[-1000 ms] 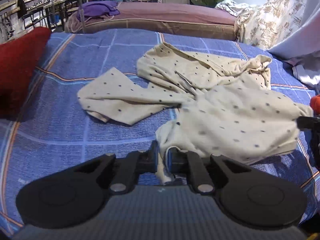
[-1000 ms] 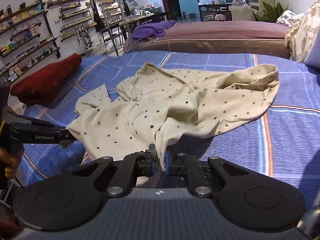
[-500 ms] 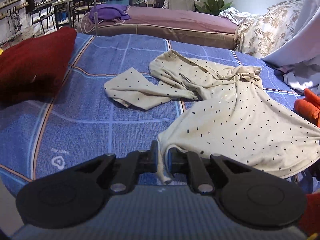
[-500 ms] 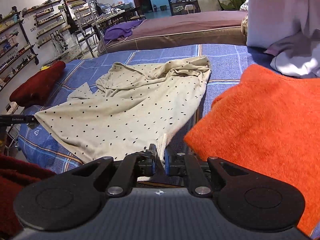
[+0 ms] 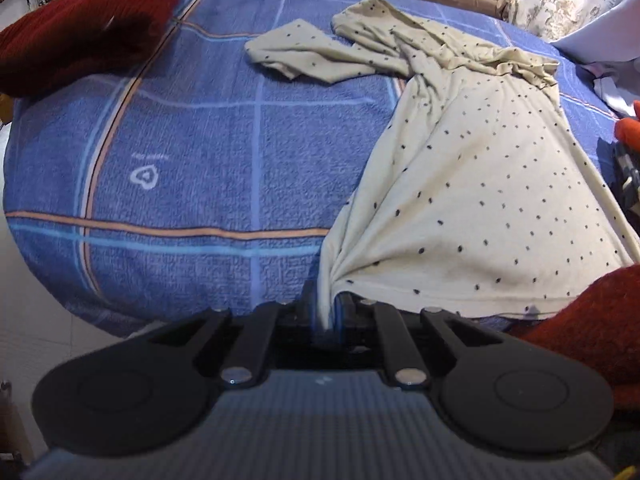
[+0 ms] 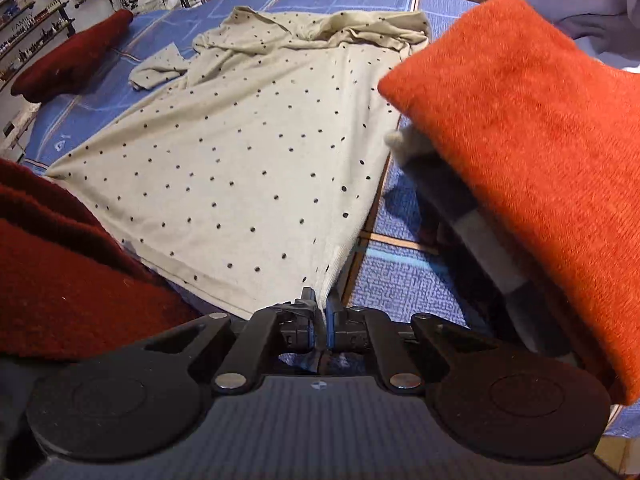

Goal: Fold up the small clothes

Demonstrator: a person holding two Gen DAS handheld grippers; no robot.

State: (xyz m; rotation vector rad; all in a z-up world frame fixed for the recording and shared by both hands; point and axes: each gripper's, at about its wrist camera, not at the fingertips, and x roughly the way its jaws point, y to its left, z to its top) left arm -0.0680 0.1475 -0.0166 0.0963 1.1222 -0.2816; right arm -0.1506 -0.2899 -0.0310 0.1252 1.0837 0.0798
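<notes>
A cream garment with dark dots (image 5: 472, 184) lies stretched on the blue checked bedspread (image 5: 200, 152). My left gripper (image 5: 327, 312) is shut on its near left hem corner. My right gripper (image 6: 322, 316) is shut on its near right hem corner, and the garment (image 6: 248, 152) spreads flat and taut between the two. The far end is bunched, with one sleeve (image 5: 296, 56) lying out to the left.
A dark red folded garment (image 5: 88, 24) lies at the bed's far left. An orange knit garment (image 6: 528, 136) lies close on the right, over a grey item. A red knit sleeve (image 6: 60, 272) is near left. The bed's edge is close below the grippers.
Both grippers have pulled the hem back toward the bed's near edge and apart. The garment went from crumpled to stretched flat. The orange garment now fills the right view.
</notes>
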